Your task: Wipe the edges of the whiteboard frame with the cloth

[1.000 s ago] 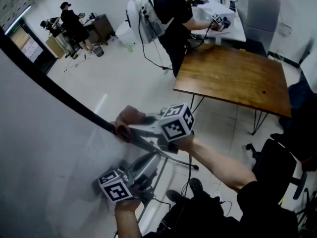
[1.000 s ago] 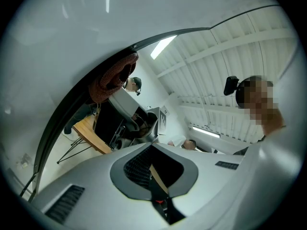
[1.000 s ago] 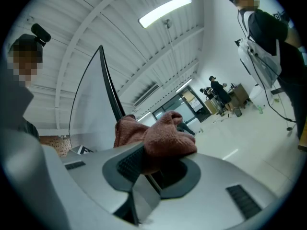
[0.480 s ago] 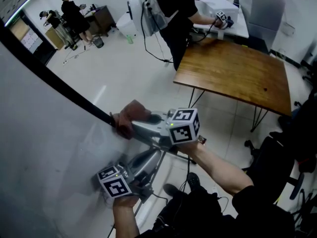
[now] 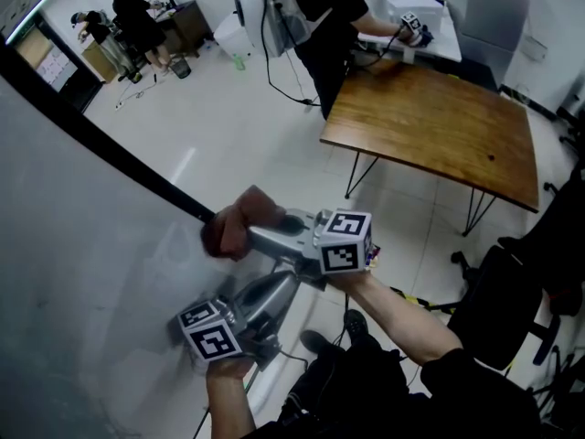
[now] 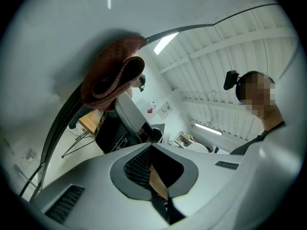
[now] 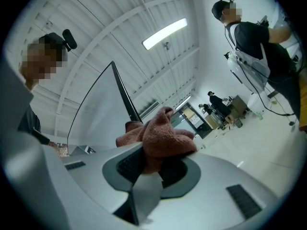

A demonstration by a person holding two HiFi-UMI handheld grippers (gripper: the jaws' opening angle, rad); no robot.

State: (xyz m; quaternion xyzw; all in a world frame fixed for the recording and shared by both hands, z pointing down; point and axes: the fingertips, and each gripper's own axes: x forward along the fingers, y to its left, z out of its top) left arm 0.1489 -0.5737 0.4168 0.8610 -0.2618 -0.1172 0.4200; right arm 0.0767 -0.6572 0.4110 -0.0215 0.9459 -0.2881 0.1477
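Note:
The whiteboard (image 5: 73,273) fills the left of the head view, and its black frame edge (image 5: 119,158) runs diagonally down to the right. A brown cloth (image 5: 238,222) is pressed on that edge, with my right gripper (image 5: 260,234) shut on it. In the right gripper view the cloth (image 7: 160,135) bulges out of the jaws just below the frame (image 7: 122,97). My left gripper (image 5: 288,283) sits lower, beside the board's bottom part, jaws shut with nothing in them. From the left gripper view (image 6: 151,150) the cloth (image 6: 112,75) shows above, on the dark frame (image 6: 57,128).
A wooden table (image 5: 430,131) on thin black legs stands to the right. A person with a white backpack (image 5: 311,16) works at a white desk behind it. A black office chair (image 5: 512,309) is at the lower right. Two more people (image 5: 137,16) stand far back left.
The right gripper's marker cube has shifted slightly down and right while the cloth stays on the frame edge, now blurred. The left gripper has barely moved.

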